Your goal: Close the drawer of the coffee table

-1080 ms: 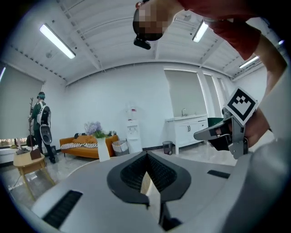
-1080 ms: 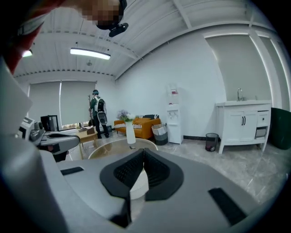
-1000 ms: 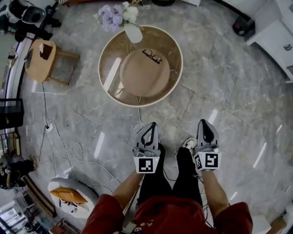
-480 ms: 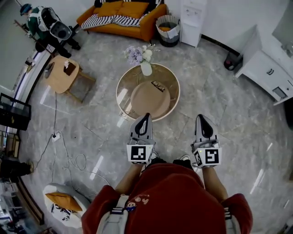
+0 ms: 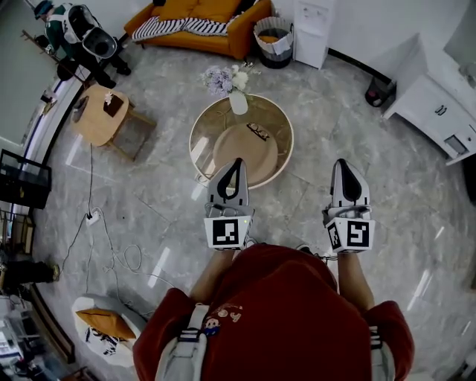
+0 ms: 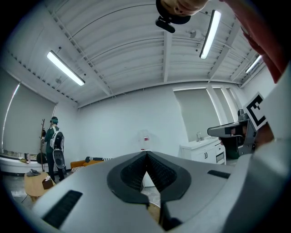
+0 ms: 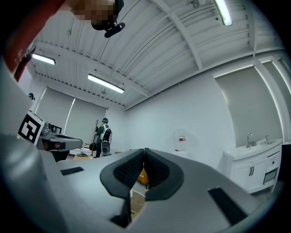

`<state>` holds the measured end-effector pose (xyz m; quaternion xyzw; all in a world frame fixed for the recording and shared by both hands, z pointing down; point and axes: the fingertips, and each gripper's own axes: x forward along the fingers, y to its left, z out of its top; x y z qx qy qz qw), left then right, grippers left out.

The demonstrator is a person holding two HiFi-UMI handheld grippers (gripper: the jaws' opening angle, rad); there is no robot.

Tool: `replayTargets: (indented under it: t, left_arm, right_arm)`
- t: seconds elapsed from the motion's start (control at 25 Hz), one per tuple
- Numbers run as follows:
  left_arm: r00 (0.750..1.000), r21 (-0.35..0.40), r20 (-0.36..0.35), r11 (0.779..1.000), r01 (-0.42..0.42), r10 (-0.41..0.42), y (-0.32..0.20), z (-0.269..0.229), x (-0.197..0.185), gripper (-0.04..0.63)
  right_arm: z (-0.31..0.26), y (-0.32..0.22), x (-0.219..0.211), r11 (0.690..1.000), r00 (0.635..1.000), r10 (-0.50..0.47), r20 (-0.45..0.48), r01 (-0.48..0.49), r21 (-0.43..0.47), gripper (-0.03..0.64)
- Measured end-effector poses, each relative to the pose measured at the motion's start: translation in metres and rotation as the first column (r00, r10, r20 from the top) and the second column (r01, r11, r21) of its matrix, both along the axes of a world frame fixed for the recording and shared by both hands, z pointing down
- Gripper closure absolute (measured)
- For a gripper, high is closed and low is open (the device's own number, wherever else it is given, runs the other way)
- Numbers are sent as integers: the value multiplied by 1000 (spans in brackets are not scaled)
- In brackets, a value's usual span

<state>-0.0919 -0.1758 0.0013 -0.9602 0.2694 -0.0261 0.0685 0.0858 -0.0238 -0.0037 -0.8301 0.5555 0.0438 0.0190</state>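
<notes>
The round coffee table, glass-topped with a wooden disc beneath, stands on the grey floor ahead of the person. No drawer shows from above. My left gripper is held level at the table's near edge in the head view, well above it, jaws shut with nothing between them. My right gripper hangs level over bare floor to the right of the table, also shut and empty. In the left gripper view my left gripper points at the far wall. In the right gripper view my right gripper does the same.
A vase of flowers stands on the table's far rim. Behind are an orange sofa, a bin and a white cabinet. A small wooden table, floor cables and another person are at left.
Both grippers and the head camera have risen. The coffee table looks smaller and farther off, and the sofa and cabinets have come into view. The jaws stayed shut.
</notes>
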Motion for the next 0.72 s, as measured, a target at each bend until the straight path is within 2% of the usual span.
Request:
replayTargets:
  t: [0.44,0.72]
  left_arm:
    - [1000,-5,10,1000,-6,6,4,2,8,583]
    - [1000,3,-2,1000,-6,6,5,1,6,583]
  right_arm:
    - [-3,1,13,1000,1000,9,10,-9,11,594]
    - [2,3,6,1000,1000,5,13,-5,3,595]
